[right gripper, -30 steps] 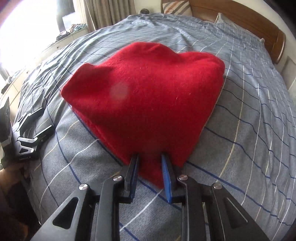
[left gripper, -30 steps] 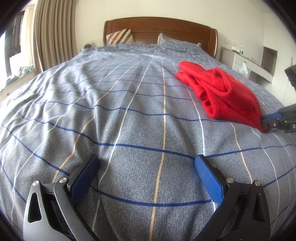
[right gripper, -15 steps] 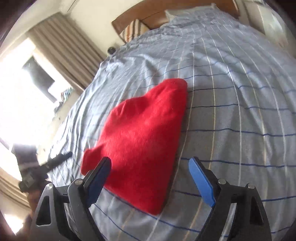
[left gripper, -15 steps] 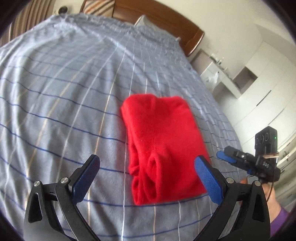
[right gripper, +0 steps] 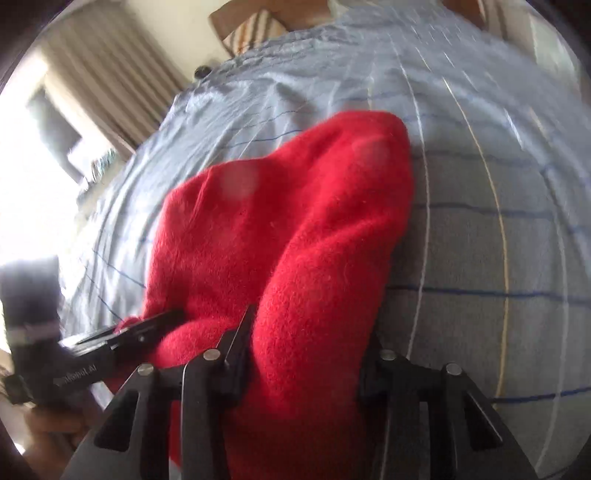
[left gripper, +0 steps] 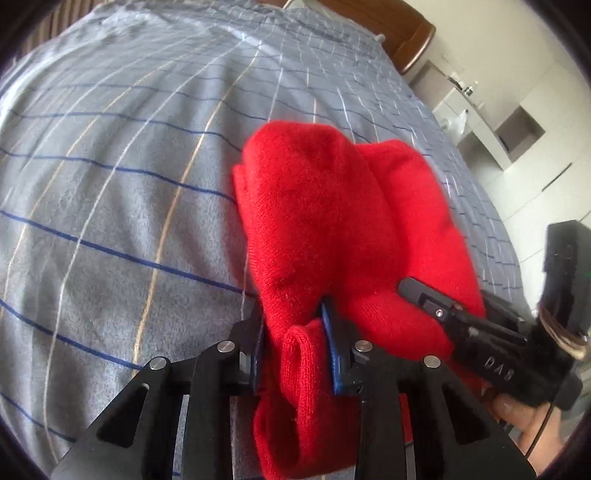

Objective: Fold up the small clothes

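A red fleece garment (left gripper: 332, 221) lies folded on the grey checked bedspread (left gripper: 110, 184). My left gripper (left gripper: 295, 325) is shut on its near left edge, a rolled hem bulging between the fingers. My right gripper (right gripper: 306, 343) is shut on the garment's (right gripper: 295, 240) near right edge, thick cloth filling the gap and hiding the right finger. The right gripper also shows in the left wrist view (left gripper: 461, 325), pressed against the cloth. The left gripper shows at the lower left of the right wrist view (right gripper: 122, 336). The near edge looks raised off the bed.
A wooden headboard (left gripper: 399, 26) and a striped pillow (right gripper: 255, 29) are at the far end of the bed. Beige curtains (right gripper: 122, 85) and a bright window are to the left. White cabinets (left gripper: 517, 129) stand to the right of the bed.
Both grippers were open above the garment half a second ago. Now both have come down and shut on its near edge, left and right.
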The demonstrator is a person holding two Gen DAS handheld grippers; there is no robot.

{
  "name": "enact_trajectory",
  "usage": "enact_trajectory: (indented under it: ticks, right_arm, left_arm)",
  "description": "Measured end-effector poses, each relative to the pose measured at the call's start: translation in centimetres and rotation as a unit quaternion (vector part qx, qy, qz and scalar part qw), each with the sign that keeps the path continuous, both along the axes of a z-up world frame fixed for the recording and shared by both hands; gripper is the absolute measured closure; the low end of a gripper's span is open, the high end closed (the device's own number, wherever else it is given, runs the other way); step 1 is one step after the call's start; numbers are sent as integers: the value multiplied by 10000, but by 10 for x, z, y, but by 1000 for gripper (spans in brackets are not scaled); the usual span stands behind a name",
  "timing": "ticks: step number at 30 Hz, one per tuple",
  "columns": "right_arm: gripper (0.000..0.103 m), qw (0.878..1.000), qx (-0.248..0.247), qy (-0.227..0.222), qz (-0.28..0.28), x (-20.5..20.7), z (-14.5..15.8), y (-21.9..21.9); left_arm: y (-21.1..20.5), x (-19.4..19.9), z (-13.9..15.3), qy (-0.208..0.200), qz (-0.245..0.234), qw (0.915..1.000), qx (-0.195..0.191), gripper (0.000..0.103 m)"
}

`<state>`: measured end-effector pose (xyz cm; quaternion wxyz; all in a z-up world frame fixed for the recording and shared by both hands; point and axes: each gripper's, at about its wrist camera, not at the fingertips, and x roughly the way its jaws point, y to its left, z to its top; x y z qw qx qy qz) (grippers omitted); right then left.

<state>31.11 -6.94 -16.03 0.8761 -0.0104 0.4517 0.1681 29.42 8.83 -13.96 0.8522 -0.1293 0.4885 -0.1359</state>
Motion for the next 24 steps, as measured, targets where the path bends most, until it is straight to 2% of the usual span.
enact_trajectory:
  ticks: [1, 2, 4, 8, 12, 15, 16, 17, 18, 20, 21, 22, 23, 24]
  right_arm:
    - [68, 9982, -497, -296, 180, -7, 5, 15]
    - [69, 9953, -788, -477, 286, -12, 8, 24]
    - [71, 9922, -954, -720, 356, -17, 14, 31]
    - [72, 9898, -752, -1167, 308, -26, 46, 28]
    - [72, 9837, -367, -1745, 235, -26, 96, 28]
    - [72, 9827, 125, -1843, 144, -18, 118, 25]
    - [72, 9844, 319, -1729, 102, -14, 118, 21]
    - [71, 9869, 481, -1541, 78, -10, 113, 18]
    - [65, 9900, 559, -1292, 61, -8, 102, 14]
    - [49, 9975, 460, -536, -18, -4, 65, 5]
    - [33, 9989, 322, -340, -96, -8, 50, 0]
    - [26, 9993, 172, -271, -177, -17, 36, -8]
    - [26, 9993, 73, -272, -228, -27, 27, -17]
    - [25, 9992, 36, -289, -255, -37, 21, -25]
  left_arm:
    - [-3, -4, 3, -94, -25, 9999, 109, 81]
    - [-3, -6, 6, -165, -22, 9997, 165, 83]
    - [0, -11, 16, -295, 4, 9995, 144, 84]
    - [4, -14, 52, -709, 4, 9974, 143, 85]
    - [11, -16, 104, -1304, 19, 9913, 178, 85]
    - [16, -14, 127, -1512, 49, 9884, 142, 84]
    - [18, -12, 124, -1456, 46, 9892, 143, 82]
    - [18, -9, 116, -1324, 48, 9911, 159, 76]
    - [20, -8, 101, -1129, 88, 9934, 209, 65]
    - [25, -10, 63, -721, 229, 9960, 483, 46]
    - [28, -18, 45, -562, 290, 9957, 676, 44]
    - [30, -31, 33, -487, 318, 9949, 828, 44]
    - [33, -46, 26, -512, 305, 9943, 889, 38]
    - [35, -62, 23, -613, 306, 9931, 948, 26]
